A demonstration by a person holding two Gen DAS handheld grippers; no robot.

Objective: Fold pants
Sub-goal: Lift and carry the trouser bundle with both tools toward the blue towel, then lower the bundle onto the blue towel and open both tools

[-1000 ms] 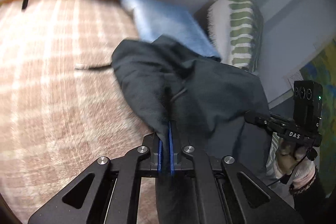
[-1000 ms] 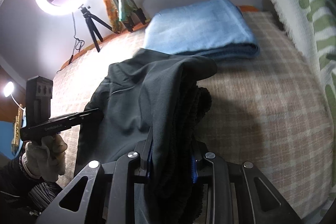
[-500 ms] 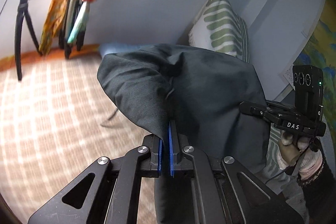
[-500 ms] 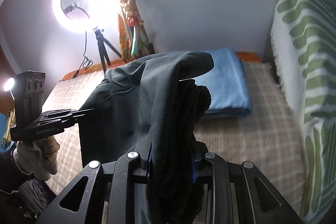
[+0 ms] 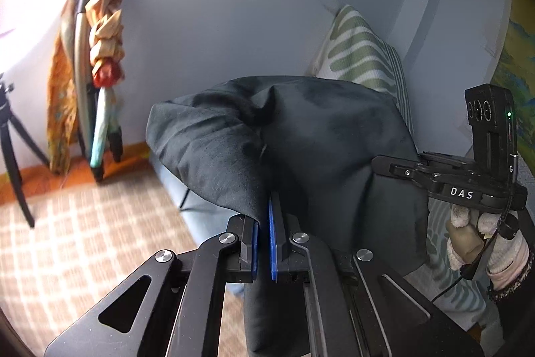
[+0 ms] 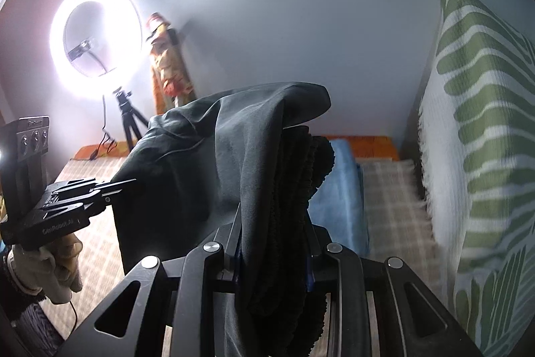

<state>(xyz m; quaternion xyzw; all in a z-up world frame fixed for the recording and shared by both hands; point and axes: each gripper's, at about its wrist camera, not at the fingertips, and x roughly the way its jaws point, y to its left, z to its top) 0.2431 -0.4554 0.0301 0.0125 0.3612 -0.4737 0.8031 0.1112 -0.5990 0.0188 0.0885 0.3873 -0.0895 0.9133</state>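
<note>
1. Left gripper (image 5: 263,228): blue-padded jaws closed almost flush on a thin fold of the dark pants (image 5: 301,156); the cloth billows up in front of the fingers and hangs down behind them.
2. Right gripper (image 6: 274,243): jaws partly closed, clamped on a thick bunch of the same pants (image 6: 234,156), including a ribbed black band that drapes over the right side; in the left wrist view this gripper (image 5: 394,168) enters from the right, its tip buried in the fabric, carried by a gloved right hand (image 5: 481,240).
3. Left hand (image 6: 57,260): gloved, seen at the lower left of the right wrist view, bearing its gripper level toward the cloth.
4. Pants: held between the two grippers, stretched from one to the other above the bed; whether any lower part touches the bed cannot be told.
5. Bedspread (image 5: 83,240): beige and white check, blurred in both views; an orange edge runs along its far side.
6. Blue blanket (image 6: 341,189): folded, lying on the bedspread behind the pants.
7. Pillow (image 6: 485,139): white with green leaf pattern, upright against the wall at the right.
8. Wall (image 6: 267,5): plain pale grey-blue.
9. Ring light (image 6: 97,32): lit, on a black tripod (image 6: 128,119) at the far left corner.
10. Bundled patterned cloths (image 5: 100,56): orange and yellow, propped with long handles against the wall beside the tripod.
</note>
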